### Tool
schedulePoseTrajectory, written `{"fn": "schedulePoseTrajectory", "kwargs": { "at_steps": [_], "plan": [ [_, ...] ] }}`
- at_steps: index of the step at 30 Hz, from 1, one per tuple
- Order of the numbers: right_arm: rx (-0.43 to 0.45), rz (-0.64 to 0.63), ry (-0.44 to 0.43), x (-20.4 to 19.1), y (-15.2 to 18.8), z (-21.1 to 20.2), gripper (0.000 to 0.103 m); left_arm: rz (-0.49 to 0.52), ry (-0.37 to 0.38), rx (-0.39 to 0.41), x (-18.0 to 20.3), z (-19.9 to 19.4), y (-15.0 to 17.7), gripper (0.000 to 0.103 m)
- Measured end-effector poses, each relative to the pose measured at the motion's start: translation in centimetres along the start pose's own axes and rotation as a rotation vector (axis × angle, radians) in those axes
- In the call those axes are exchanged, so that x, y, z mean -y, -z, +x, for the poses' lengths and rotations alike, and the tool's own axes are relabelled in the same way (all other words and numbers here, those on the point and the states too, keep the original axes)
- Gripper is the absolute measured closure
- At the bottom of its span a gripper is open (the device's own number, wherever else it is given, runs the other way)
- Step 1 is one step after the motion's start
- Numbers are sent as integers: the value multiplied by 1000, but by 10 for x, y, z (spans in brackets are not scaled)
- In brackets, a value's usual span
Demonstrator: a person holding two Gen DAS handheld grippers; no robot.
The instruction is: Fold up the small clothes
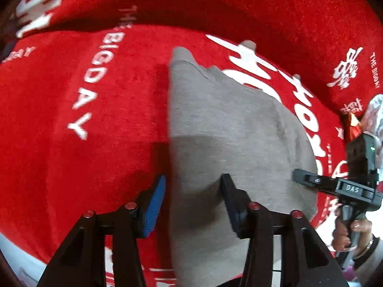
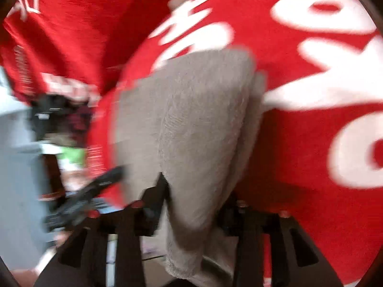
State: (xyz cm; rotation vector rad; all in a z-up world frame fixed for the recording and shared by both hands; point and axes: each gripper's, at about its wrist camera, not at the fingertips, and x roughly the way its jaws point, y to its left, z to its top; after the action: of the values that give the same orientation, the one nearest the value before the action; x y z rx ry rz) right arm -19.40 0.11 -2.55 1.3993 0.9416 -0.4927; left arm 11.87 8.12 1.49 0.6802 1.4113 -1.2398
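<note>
We have the grey garment (image 1: 227,129) lying on the red cloth (image 1: 71,95), its near end hanging over the cloth's near edge. Our left gripper (image 1: 191,203) is spread wide, one finger on the grey fabric and one just off its left edge, gripping nothing. Our right gripper (image 2: 194,205) has the near end between its fingers, but blur hides whether they pinch. To fold well, we should clamp both near corners evenly, then lift together.

Red cloth (image 1: 59,91) with white lettering covering the surface, grey knit garment (image 1: 227,131) lying on it
</note>
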Motion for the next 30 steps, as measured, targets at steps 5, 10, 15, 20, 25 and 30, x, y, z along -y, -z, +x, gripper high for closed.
{"fn": "schedulePoseTrajectory", "kwargs": {
  "at_steps": [5, 10, 15, 20, 25, 30],
  "plan": [
    [84, -10, 184, 6, 5, -31, 64, 55, -151, 27, -3, -17, 4, 50],
    [106, -17, 328, 19, 14, -58, 87, 48, -167, 20, -11, -32, 8, 50],
    [147, -9, 222, 12, 36, -82, 87, 94, -146, 53, 13, -47, 16, 50],
    [130, -93, 209, -28, 54, -66, 87, 131, -134, 10, 37, -22, 30, 50],
    [95, -138, 331, -23, 64, -32, 87, 104, -148, -30, 33, 6, 42, 50],
    [90, -88, 328, -2, 62, -22, 87, 127, -156, -35, 36, 5, 42, 50]
  ]
}}
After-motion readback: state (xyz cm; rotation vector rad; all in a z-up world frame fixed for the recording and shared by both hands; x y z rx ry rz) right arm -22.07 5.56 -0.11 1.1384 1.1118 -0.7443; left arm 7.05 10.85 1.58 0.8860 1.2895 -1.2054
